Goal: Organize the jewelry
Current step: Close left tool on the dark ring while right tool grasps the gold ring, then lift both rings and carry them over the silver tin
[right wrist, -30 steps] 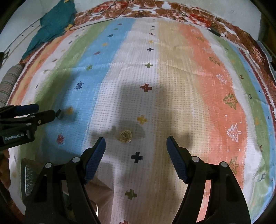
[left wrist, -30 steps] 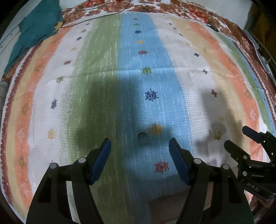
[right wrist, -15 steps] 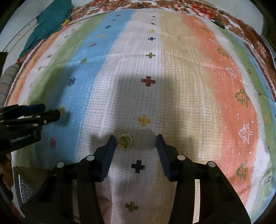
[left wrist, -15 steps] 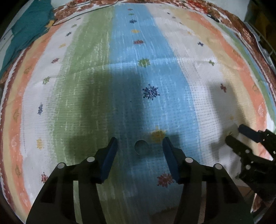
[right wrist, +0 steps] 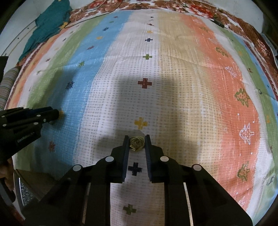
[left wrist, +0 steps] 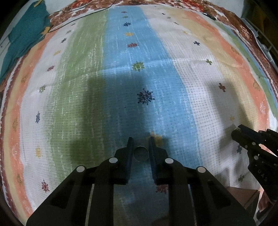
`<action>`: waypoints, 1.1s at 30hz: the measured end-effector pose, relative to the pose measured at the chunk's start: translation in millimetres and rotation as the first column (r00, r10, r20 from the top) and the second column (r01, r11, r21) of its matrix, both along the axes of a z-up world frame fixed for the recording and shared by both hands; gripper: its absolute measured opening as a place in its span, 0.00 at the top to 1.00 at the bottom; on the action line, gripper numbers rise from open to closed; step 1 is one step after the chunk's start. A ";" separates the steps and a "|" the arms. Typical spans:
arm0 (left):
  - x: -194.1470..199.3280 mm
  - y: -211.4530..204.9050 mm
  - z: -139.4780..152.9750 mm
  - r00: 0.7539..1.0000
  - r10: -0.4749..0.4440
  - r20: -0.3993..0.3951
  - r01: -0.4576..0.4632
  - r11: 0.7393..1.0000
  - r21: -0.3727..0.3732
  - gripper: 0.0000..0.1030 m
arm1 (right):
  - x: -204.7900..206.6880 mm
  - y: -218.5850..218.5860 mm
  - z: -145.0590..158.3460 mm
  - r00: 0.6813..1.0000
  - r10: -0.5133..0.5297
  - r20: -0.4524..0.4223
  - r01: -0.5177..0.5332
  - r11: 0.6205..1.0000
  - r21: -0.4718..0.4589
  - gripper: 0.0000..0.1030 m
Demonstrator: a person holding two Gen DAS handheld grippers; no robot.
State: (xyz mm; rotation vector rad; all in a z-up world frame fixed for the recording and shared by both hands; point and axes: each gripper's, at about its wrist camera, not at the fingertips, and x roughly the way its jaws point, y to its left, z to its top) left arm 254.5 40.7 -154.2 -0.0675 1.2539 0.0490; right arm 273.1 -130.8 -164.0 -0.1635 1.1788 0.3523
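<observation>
A thin dark ring (left wrist: 141, 153) lies on the blue stripe of the striped bedspread (left wrist: 97, 90). My left gripper (left wrist: 140, 140) points down over it, its jaws closing with the pads against both sides of the ring. A gold twisted ornament (right wrist: 137, 143) rests on the white stripe, and my right gripper (right wrist: 137, 137) is closing on it, its pads touching both edges. In the right wrist view the left gripper (right wrist: 55, 113) shows at the left edge. The right gripper (left wrist: 236, 130) appears at the right of the left wrist view.
A teal cloth (left wrist: 22, 38) lies at the far left corner of the bed, with a thin cable (left wrist: 73, 13) near it. A brown box (left wrist: 243, 196) sits at the near edge by the right gripper. A striped roll (right wrist: 7, 87) lies at the left side.
Both grippers' jaws have narrowed from wide apart to tight around their pieces. The left gripper has sunk closer to the ring; the right has barely moved.
</observation>
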 end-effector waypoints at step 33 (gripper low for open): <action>-49.8 -30.7 76.4 0.984 -0.079 0.157 0.076 0.997 0.020 0.83 | -48.0 2.6 63.9 0.987 0.027 0.156 -0.035 0.998 0.052 0.83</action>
